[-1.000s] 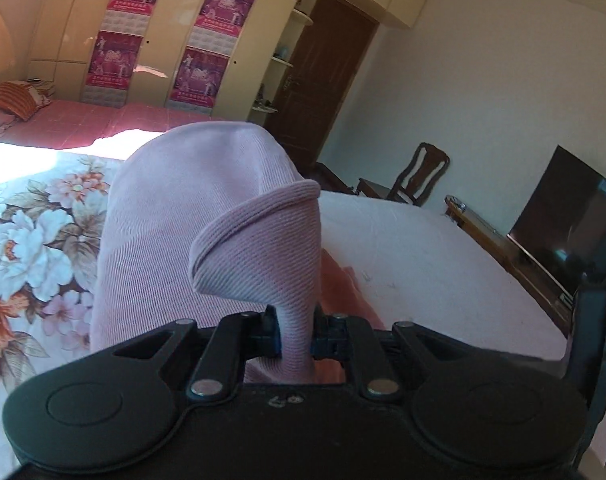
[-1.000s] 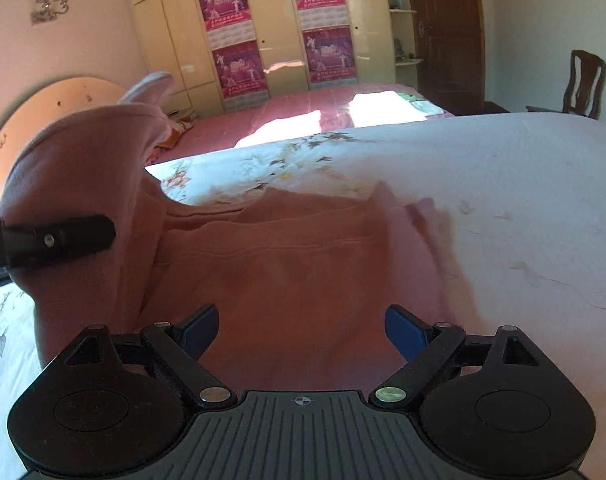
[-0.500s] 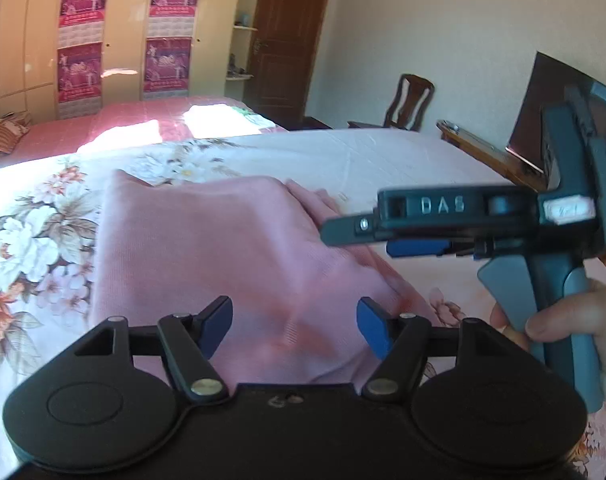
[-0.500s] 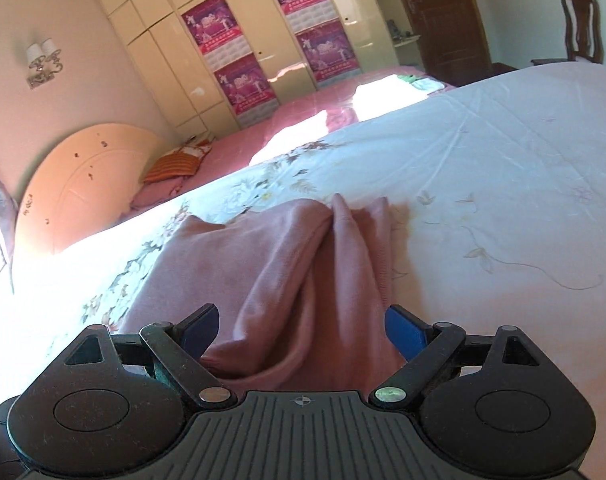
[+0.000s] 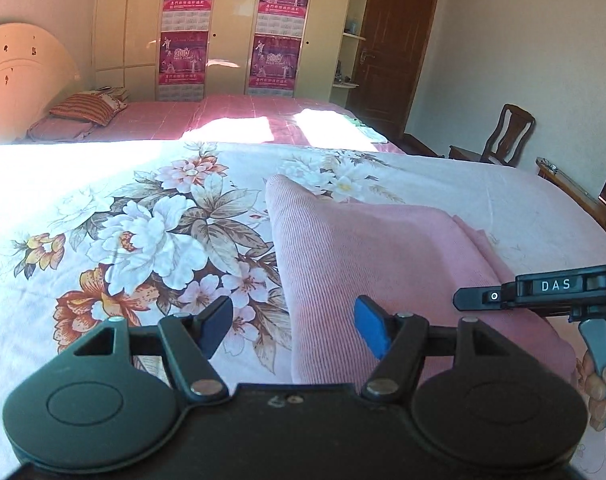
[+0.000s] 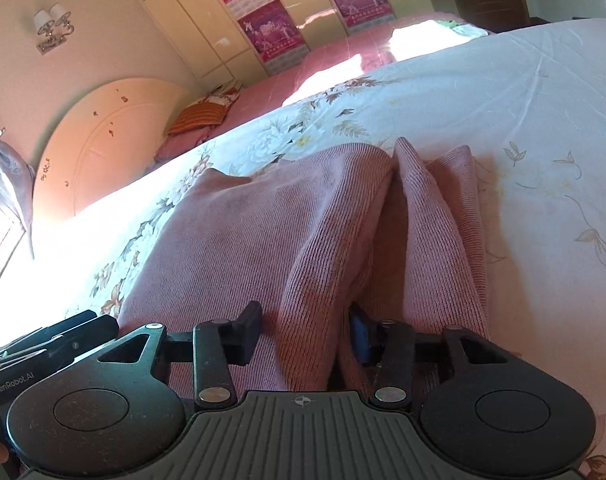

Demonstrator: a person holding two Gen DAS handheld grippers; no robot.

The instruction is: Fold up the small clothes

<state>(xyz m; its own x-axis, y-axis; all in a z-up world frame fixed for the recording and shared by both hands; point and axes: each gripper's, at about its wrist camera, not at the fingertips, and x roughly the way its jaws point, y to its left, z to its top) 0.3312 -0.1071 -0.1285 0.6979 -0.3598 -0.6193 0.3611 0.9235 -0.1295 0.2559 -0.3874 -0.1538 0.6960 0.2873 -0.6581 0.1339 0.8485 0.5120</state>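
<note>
Since the earlier frames the left gripper [image 5: 293, 326] has released the pink garment [image 5: 387, 264] and now hovers low with its jaws wide apart over the cloth's left edge. On its right, the right gripper [image 6: 305, 334] is also open, with a raised fold of the garment [image 6: 287, 236] between its fingers. Ahead lies the floral bedsheet [image 5: 135, 224], then a second bed with a striped pillow [image 5: 85, 108], and far right a wooden chair [image 5: 503, 136]

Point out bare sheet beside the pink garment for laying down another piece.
Free: floral bedsheet left of the pink garment, and plain sheet on its right. Crowded: the garment's near edge, where the left gripper and right gripper meet.
</note>
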